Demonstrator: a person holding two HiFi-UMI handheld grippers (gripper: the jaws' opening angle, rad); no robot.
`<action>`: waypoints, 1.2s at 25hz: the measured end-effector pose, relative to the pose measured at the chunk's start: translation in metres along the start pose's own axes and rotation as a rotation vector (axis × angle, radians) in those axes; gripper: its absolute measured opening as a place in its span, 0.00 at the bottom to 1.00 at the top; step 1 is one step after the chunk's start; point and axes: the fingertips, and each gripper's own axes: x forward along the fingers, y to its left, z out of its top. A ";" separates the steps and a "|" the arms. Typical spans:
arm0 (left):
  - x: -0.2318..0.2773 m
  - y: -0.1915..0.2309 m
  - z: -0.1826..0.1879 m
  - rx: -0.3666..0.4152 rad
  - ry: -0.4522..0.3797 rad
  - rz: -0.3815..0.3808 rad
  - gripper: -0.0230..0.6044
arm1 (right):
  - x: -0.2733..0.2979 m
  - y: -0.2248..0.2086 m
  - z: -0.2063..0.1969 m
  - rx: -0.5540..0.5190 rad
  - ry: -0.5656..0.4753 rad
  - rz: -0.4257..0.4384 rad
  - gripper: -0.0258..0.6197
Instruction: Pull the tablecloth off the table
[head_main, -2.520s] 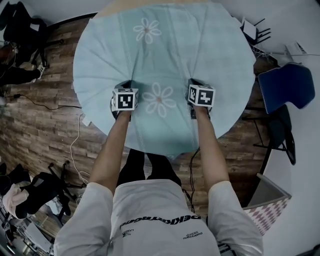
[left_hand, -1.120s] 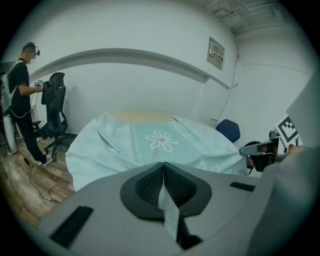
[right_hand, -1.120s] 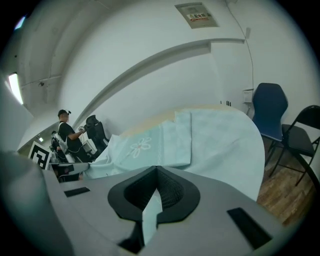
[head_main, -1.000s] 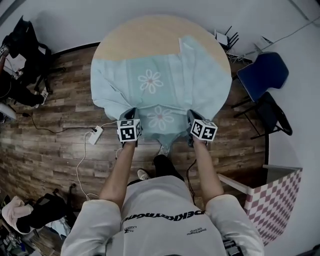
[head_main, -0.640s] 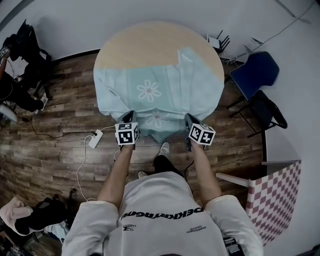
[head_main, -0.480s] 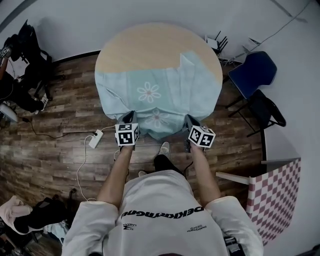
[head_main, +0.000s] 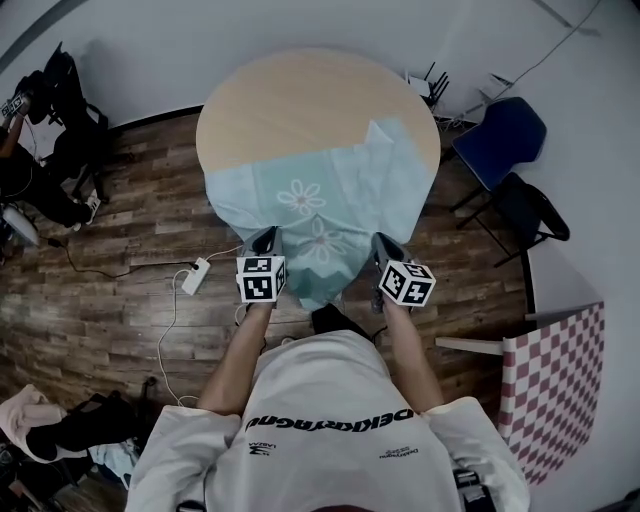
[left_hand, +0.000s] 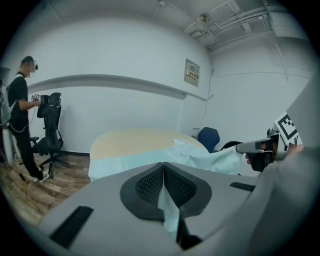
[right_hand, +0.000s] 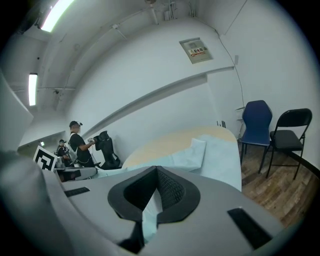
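A pale blue tablecloth (head_main: 325, 195) with white flowers covers the near half of the round wooden table (head_main: 300, 105) and hangs over its near edge. Its far right corner is folded back. My left gripper (head_main: 266, 240) is shut on the cloth's near edge at the left, and a fold of cloth (left_hand: 169, 210) shows pinched between its pads. My right gripper (head_main: 385, 248) is shut on the near edge at the right, with cloth (right_hand: 148, 215) between its pads. Both grippers are off the table's near side, above the floor.
A blue chair (head_main: 497, 140) and a black folding chair (head_main: 530, 215) stand right of the table. A power strip with cable (head_main: 195, 276) lies on the wood floor at the left. A checkered box (head_main: 560, 390) sits at the right. A person (left_hand: 20, 130) stands by an office chair (left_hand: 50, 130) far left.
Both grippers have drawn back from the table with the cloth. More bare wood shows at the table's far side and the cloth has slid further over the near edge.
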 end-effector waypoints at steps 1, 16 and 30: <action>-0.006 -0.003 0.000 0.004 -0.007 -0.001 0.06 | -0.006 0.003 0.000 -0.010 -0.009 -0.002 0.09; -0.087 -0.027 0.018 0.008 -0.110 -0.030 0.06 | -0.094 0.036 -0.005 0.027 -0.135 0.022 0.09; -0.119 -0.043 0.029 0.042 -0.158 -0.020 0.06 | -0.126 0.056 0.003 -0.018 -0.186 0.053 0.09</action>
